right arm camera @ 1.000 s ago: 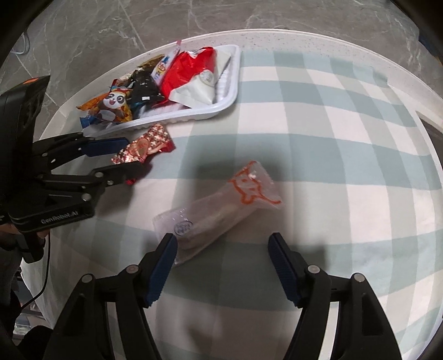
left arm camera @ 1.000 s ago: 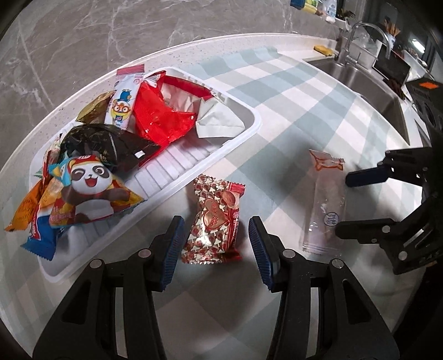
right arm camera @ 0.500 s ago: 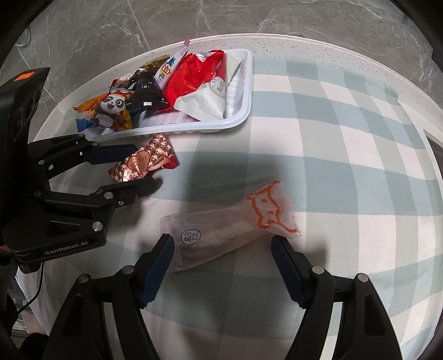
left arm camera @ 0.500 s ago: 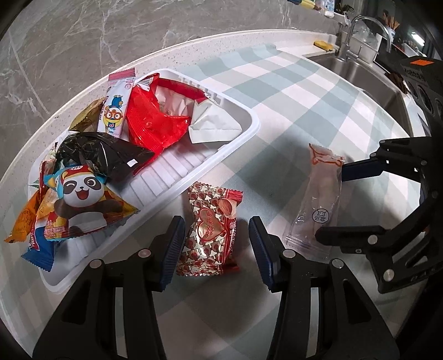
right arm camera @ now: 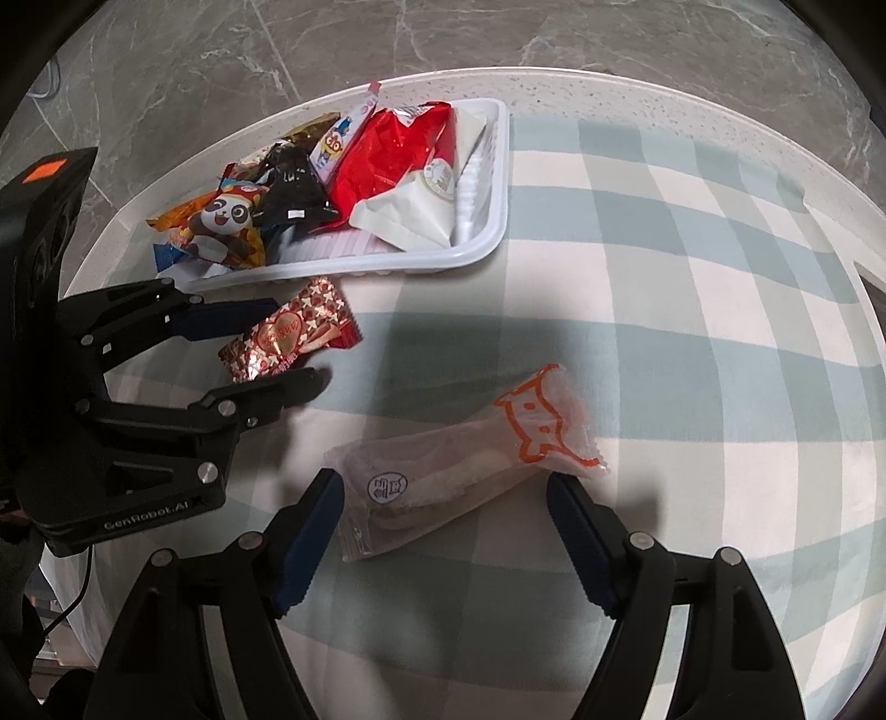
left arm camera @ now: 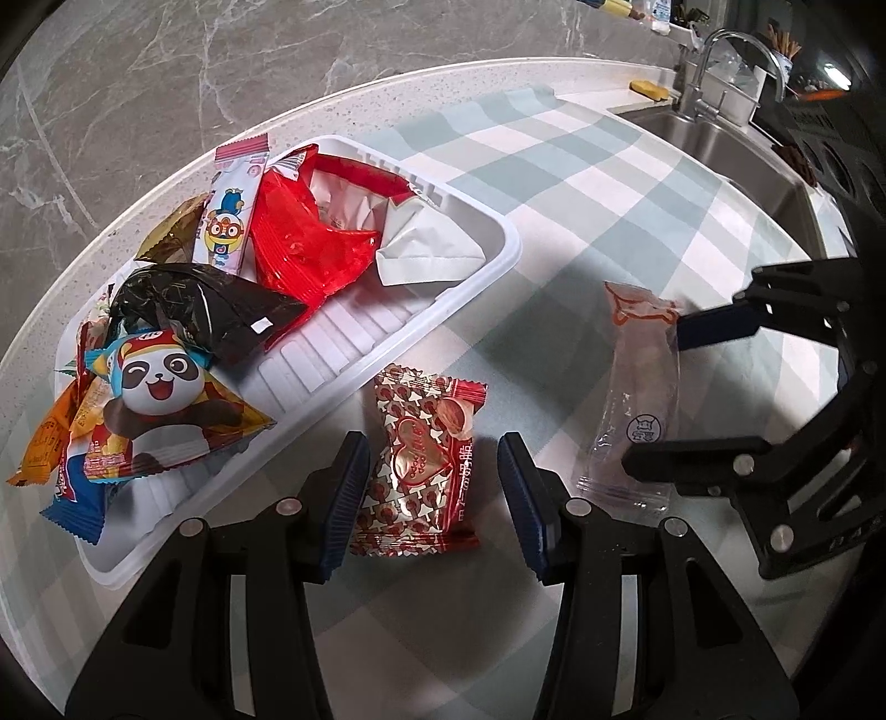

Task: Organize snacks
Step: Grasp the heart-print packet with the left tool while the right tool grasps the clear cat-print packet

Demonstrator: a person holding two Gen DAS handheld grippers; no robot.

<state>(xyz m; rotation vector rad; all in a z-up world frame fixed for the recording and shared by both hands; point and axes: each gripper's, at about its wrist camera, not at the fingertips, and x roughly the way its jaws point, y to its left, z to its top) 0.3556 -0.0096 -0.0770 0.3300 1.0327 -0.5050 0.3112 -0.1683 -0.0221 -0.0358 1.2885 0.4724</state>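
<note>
A white tray point(left arm camera: 487, 277) holds several snack packets, among them a panda packet point(left arm camera: 160, 404) and a red bag point(left arm camera: 310, 249). A red heart-print packet point(left arm camera: 423, 459) lies on the checked cloth just in front of the tray, between the open jaws of my left gripper point(left arm camera: 432, 498). A clear long packet with an orange cat print point(right arm camera: 459, 471) lies to its right, between the open jaws of my right gripper point(right arm camera: 443, 531). The tray point(right arm camera: 493, 232), the heart packet point(right arm camera: 288, 338) and my left gripper point(right arm camera: 266, 343) show in the right wrist view, the clear packet point(left arm camera: 637, 387) and my right gripper point(left arm camera: 659, 393) in the left wrist view.
A checked green and white cloth point(right arm camera: 692, 332) covers the rounded counter. A steel sink point(left arm camera: 736, 155) with a tap point(left arm camera: 714, 61) lies at the far right. A grey marble floor point(right arm camera: 332, 44) lies beyond the counter edge.
Both grippers have moved forward and lower over their packets, which now lie between the jaws. Nothing has been gripped.
</note>
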